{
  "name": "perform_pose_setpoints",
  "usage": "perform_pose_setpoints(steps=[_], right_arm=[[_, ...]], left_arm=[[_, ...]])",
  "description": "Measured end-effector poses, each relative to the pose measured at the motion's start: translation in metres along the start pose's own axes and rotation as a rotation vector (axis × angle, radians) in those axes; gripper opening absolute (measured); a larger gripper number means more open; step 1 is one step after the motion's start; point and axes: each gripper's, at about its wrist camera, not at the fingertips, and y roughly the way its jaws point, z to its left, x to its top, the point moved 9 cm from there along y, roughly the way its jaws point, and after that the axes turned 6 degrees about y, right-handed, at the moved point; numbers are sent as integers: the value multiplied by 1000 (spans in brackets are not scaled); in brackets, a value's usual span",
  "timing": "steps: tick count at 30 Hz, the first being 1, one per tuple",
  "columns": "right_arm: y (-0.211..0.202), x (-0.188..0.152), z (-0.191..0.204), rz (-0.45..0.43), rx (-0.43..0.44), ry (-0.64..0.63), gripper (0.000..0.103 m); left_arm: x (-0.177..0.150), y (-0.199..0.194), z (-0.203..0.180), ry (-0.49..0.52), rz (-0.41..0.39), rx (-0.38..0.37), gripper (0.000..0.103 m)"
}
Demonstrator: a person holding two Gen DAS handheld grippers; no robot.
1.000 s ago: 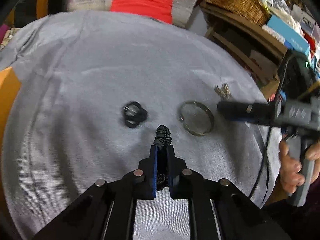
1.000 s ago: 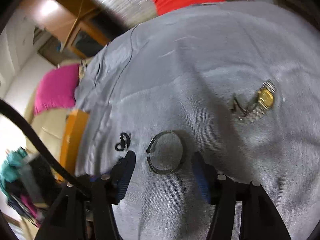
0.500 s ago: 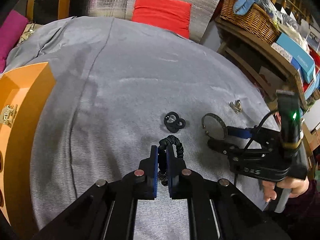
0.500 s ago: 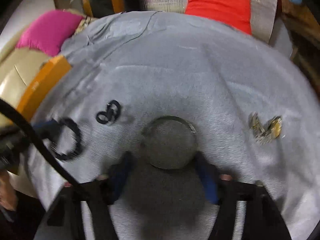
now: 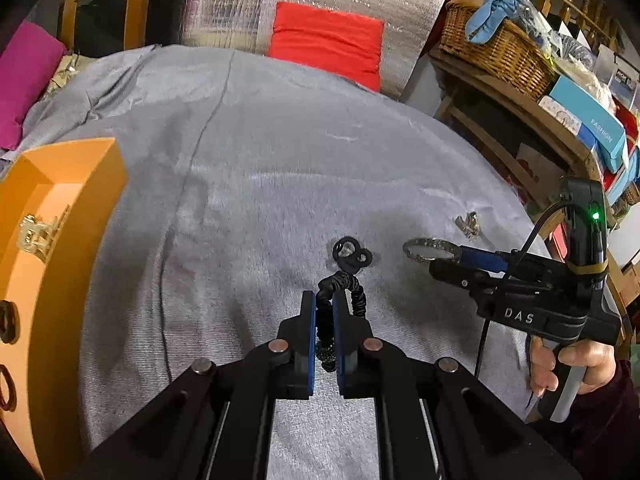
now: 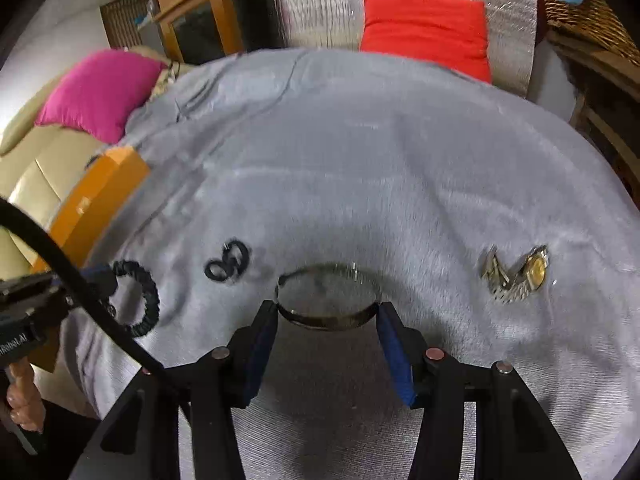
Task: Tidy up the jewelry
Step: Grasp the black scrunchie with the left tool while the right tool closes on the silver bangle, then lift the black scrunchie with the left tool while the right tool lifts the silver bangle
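Black bracelet [image 5: 347, 289]: pinched in the closed left gripper [image 5: 324, 334].
Silver bangle [image 6: 329, 297]: spanned by the wide-spread right gripper [image 6: 326, 334], fingers touching it, above the grey cloth [image 6: 400, 168].

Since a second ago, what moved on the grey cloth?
The left gripper lifted the black bracelet off the cloth. The right gripper closed in around the metal bangle, fingers now touching it. The black rings and watch stayed put.
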Motion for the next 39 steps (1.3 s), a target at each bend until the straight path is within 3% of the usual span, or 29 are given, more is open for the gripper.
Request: perform_pose_setpoints(steps=[3,4,5,8,11,16,17,19,20,21,27,31,34,37,39], right_arm=[[-10,6,7,-31,34,22,53],[-13,7,10,-38,51,32,44],[-15,8,15,-35,67,40,9],[-18,10,32,-45,132,60,9],[-12,8,42,-37,84,30,9],[-5,8,36,-25,101,118,9],[-5,8,34,-19,109,138,12],[-1,7,33,6,144,182,33],[0,6,35,11,159,201,59],[3,6,38,8,171,217,75],[24,-5,75,44,151,81,75],[48,-17,86,61,35,-30,75],[53,-21,91,25,-24,-122,75],[53,-23,90,5,-50,-155,64],[50,-20,84,8,-27,-130,62]], left_arm=[[4,-15,1,-6,-39,-4,8],[5,-21,2,-12,-52,-6,8],[6,-26,4,-16,-61,-5,8],[9,-49,15,-36,-110,10,8],[9,-66,35,-67,-151,60,8],[-9,-64,64,-107,-108,102,8],[-11,-64,68,-108,-104,111,8],[-15,-63,75,-117,-95,118,8],[-16,-63,77,-121,-92,115,8],[-17,-62,78,-121,-89,112,8],[-14,-53,67,-80,-76,107,8],[-12,-44,60,-68,-60,104,8],[-11,-39,58,-76,-48,103,8],[-11,-34,55,-85,-39,95,8],[-10,-32,53,-83,-35,96,8]])
